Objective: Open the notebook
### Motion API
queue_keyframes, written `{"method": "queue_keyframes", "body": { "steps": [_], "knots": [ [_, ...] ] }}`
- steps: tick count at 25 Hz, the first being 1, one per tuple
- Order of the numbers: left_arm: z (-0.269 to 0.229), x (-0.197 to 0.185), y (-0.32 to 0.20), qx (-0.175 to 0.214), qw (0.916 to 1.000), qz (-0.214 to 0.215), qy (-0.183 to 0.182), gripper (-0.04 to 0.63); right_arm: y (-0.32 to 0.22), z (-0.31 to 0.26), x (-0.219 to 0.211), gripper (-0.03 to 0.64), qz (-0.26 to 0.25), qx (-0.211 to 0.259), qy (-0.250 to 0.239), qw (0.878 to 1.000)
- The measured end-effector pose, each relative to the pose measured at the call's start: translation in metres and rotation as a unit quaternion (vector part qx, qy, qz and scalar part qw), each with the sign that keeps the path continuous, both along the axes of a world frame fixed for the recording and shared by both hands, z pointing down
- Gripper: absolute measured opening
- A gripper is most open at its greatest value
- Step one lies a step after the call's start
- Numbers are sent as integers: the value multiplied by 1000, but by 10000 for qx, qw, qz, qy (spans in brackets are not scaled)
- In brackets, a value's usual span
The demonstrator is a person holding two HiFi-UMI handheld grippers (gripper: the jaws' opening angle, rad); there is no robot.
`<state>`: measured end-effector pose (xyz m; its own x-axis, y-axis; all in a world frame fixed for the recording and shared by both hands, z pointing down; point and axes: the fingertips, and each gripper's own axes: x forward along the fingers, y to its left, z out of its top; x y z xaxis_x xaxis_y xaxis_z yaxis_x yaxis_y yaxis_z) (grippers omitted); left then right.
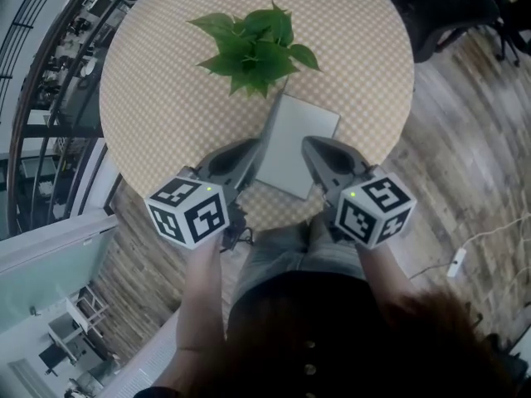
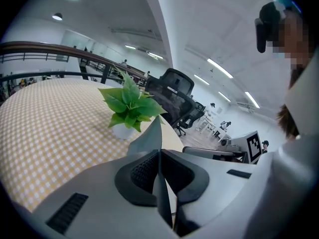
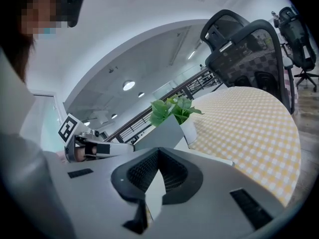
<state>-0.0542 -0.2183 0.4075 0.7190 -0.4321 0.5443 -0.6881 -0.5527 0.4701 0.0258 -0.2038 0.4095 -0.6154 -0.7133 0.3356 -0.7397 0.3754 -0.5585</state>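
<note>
A thin, pale grey notebook [image 1: 300, 135] lies near the front edge of the round, yellow-checked worktop [image 1: 158, 98]. The left gripper [image 2: 160, 156] has its fingers pinching the grey cover [image 2: 149, 139], which stands half raised. The right gripper [image 3: 158, 156] pinches what seems the pages' edge. Opening is midway. Next, the cover needs swinging leftward and flat while the right side stays anchored.
</note>
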Motion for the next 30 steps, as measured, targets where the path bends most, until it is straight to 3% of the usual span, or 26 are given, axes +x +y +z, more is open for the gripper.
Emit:
{"method": "queue_keyframes", "body": {
  "steps": [8, 17, 27, 30],
  "knots": [
    [-4, -38, -22, 50, 9990, -436, 97, 23, -10, -5, -22, 11, -197, 33, 58, 9998],
    [-1, -64, -22, -215, 9960, -753, 426, 23, -11, 3, -33, 11, -244, -72, 85, 9996],
    [25, -105, -44, 160, 9924, -1102, -519, 25, -16, 17, -33, 11, -148, -198, 128, 9996],
    [31, -115, -47, 232, 9900, -1238, -631, 25, -17, 19, -38, 11, -164, -212, 127, 9996]
  ]
}}
